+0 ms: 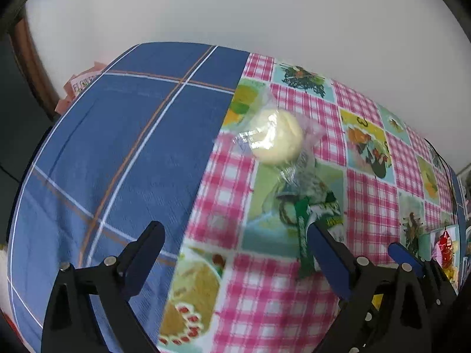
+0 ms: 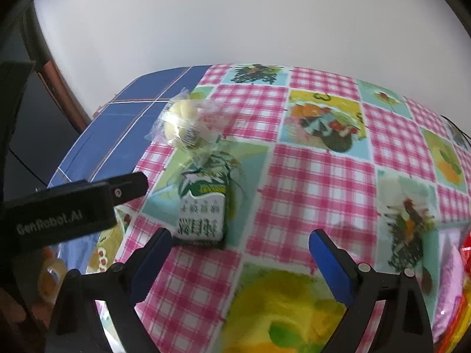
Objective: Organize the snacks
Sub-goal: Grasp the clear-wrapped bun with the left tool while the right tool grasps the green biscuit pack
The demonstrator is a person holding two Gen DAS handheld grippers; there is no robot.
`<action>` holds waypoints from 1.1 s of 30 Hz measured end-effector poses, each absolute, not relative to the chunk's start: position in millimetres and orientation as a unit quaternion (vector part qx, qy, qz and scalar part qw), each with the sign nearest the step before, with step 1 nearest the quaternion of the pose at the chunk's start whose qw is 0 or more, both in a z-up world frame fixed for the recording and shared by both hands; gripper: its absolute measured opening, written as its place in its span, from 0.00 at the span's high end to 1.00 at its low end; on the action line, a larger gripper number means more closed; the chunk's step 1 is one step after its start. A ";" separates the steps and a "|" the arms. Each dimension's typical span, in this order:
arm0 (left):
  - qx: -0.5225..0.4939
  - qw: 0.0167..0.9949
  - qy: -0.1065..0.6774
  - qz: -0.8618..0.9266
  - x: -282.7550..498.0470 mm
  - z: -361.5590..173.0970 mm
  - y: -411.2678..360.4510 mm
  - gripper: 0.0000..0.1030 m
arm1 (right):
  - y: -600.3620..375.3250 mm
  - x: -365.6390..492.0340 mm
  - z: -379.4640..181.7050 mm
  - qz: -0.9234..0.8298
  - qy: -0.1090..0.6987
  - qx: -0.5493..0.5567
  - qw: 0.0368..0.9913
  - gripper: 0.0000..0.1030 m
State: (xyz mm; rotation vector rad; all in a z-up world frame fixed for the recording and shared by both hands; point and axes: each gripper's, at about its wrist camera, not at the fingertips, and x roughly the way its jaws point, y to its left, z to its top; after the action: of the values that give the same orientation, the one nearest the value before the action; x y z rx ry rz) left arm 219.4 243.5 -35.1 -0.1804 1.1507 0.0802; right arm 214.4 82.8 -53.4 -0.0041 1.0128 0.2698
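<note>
A pale round bun in a clear wrapper (image 1: pixel 279 135) (image 2: pixel 182 126) lies on the pink checked tablecloth (image 1: pixel 368 206) (image 2: pixel 309 176), near its seam with a blue plaid cloth (image 1: pixel 117 147). Just nearer than the bun lies a green and white snack packet (image 1: pixel 309 209) (image 2: pixel 203 214). My left gripper (image 1: pixel 234 226) is open above the seam, and the packet's end lies by its right finger (image 1: pixel 329 261). My right gripper (image 2: pixel 240 233) is open with nothing between its fingers, the packet just past its left finger (image 2: pixel 153 261). Each view shows part of the other gripper at its side.
Red and yellow packets (image 2: pixel 465 264) (image 1: pixel 444 244) crowd the table's right edge. A pink packet (image 1: pixel 79 85) pokes out at the far left edge. A tape roll (image 2: pixel 51 276) lies low on the left. A white wall stands behind the table, and a black cable (image 1: pixel 441 158) runs along the right.
</note>
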 end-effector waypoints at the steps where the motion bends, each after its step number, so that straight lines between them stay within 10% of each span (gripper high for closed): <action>1: -0.082 0.835 0.543 0.036 221.2 -34.8 244.3 0.05 | 84.8 216.7 -54.6 0.131 0.484 -0.004 0.865 0.07; 33: -0.048 0.844 0.534 -0.018 264.8 -31.3 224.5 0.05 | 44.0 270.7 -73.1 0.091 0.481 0.030 0.872 0.07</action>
State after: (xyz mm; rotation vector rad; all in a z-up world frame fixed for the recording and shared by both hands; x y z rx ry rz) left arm 264.8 224.5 -31.3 -0.1009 1.1281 -0.0376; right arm 270.7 44.0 -73.1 0.0623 1.0048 0.1893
